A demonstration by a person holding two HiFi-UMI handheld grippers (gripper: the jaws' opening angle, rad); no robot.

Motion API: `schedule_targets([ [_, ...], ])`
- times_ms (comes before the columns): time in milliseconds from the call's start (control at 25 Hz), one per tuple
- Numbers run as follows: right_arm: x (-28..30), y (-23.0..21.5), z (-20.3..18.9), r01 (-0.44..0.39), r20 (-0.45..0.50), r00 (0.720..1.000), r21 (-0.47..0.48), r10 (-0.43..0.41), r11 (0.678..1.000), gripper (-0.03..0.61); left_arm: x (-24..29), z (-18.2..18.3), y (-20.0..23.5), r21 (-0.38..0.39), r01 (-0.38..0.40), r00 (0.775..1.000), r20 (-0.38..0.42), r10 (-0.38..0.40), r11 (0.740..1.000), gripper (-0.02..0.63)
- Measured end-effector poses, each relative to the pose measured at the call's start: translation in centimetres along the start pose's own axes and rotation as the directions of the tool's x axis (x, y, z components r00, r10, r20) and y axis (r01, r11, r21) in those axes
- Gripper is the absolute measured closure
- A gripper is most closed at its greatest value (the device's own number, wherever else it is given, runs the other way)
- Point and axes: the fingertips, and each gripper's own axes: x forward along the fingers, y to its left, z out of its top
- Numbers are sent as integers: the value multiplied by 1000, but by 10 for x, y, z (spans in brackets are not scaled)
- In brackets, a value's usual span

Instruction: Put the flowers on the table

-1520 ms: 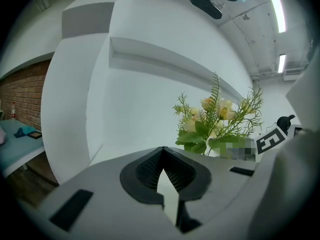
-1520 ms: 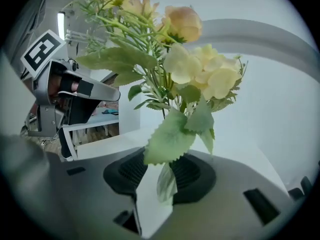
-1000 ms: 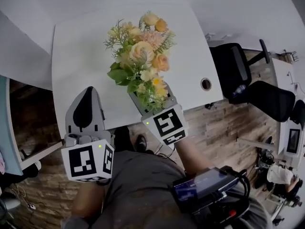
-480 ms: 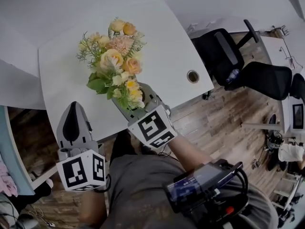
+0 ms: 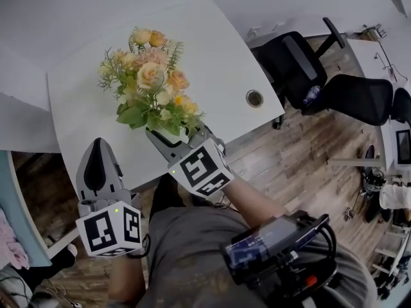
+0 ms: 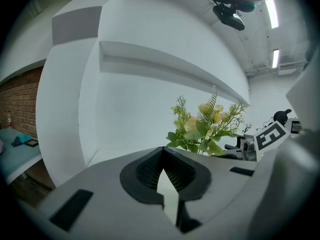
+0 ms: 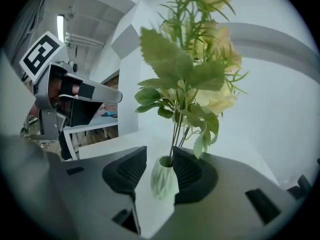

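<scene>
The right gripper (image 5: 176,138) is held out over the near edge of the white table (image 5: 212,63), its jaws closed on the green vase (image 7: 164,180) of the flowers (image 5: 151,85), while the left gripper (image 5: 98,147) is held nearer at the left, jaws almost together and empty, and black chairs (image 5: 302,63) are seen at the right.

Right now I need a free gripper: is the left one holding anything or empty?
Empty. The left gripper has its jaws meeting at the tips with nothing between them; the flowers stand beyond it, off to one side.
</scene>
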Motion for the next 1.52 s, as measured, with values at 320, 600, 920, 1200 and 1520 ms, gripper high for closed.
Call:
schedule_targets([
  [320, 2, -8, -2, -19, 2, 1000, -6, 19, 1000, 408, 8, -2, -4, -15, -13, 1000, 0, 13, 1000, 609],
  [600, 4, -2, -1, -28, 3, 1000, -6, 28, 1000, 411, 5, -2, 2, -18, -24, 1000, -1, 23, 1000, 609],
  [920, 4, -3, -1, -27, 8, 1000, -4, 27, 1000, 414, 5, 0, 1, -14, -25, 1000, 4, 25, 1000, 609],
  [1200, -6, 3, -1, -22, 11, 1000, 16, 22, 1000, 416, 0, 3, -5, -13, -6, 1000, 8, 6, 1000, 609],
  [1520, -21, 16, 4, -19, 39, 999, 65, 17, 998, 438, -13, 3, -11, -4, 7, 1000, 16, -7, 1000, 609],
])
